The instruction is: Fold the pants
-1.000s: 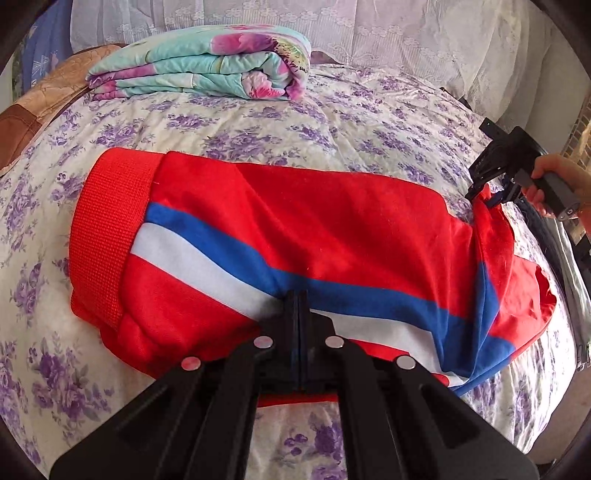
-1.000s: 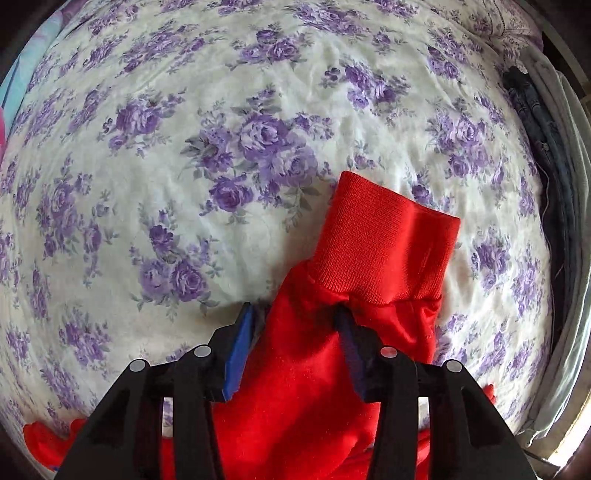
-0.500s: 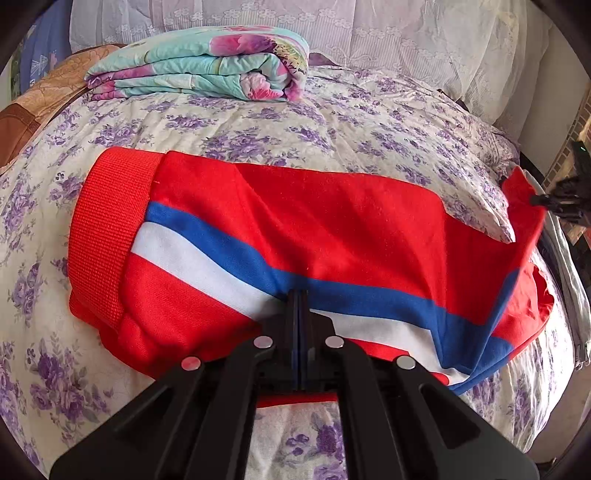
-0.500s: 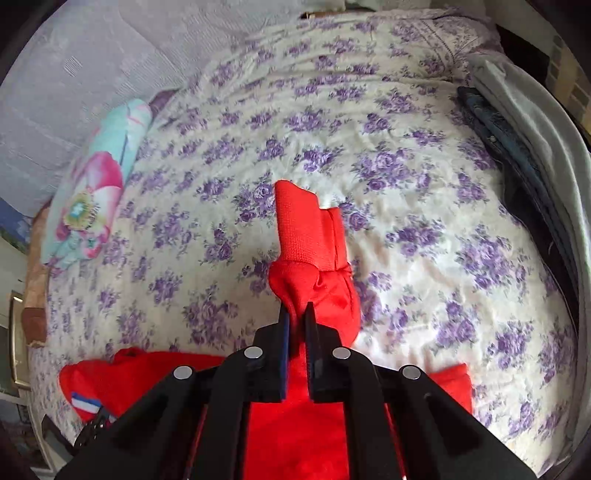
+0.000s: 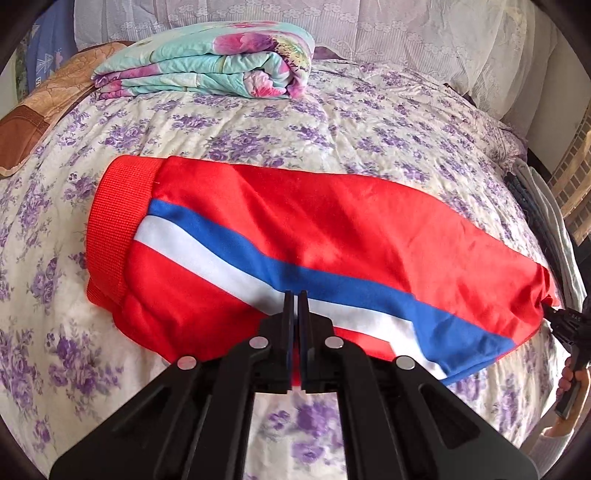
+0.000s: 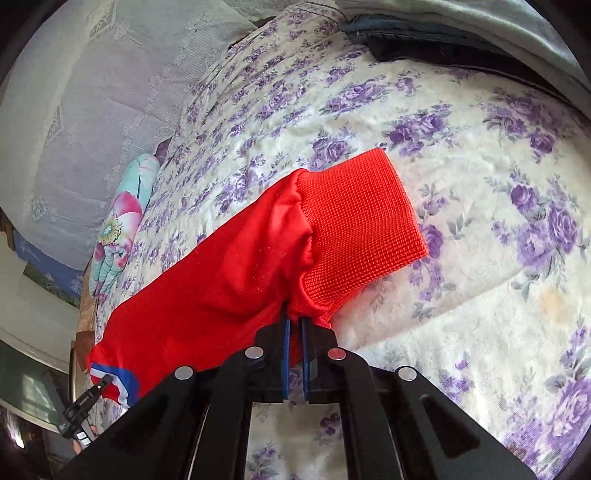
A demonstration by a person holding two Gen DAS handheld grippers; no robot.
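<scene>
Red pants (image 5: pixel 332 236) with a blue and white side stripe lie across the flowered bed, ribbed waistband (image 5: pixel 118 225) to the left. My left gripper (image 5: pixel 294 301) is shut on the pants' near edge at the stripe. My right gripper (image 6: pixel 294 325) is shut on the leg end just behind the ribbed red cuff (image 6: pixel 362 225), holding it stretched out to the right, slightly above the bed. The right gripper also shows in the left wrist view (image 5: pixel 554 318) at the far right edge. The left gripper shows small in the right wrist view (image 6: pixel 105 380).
A folded floral quilt (image 5: pixel 207 70) lies at the head of the bed beside a brown pillow (image 5: pixel 44 107). Folded grey and dark clothes (image 6: pixel 424 33) lie along the bed's right side. White lace pillows (image 5: pixel 369 29) line the back.
The right gripper closed on the leg end behind the cuff, lifted it, then pulled it out to the right and down, stretching the leg flat. The left gripper held still.
</scene>
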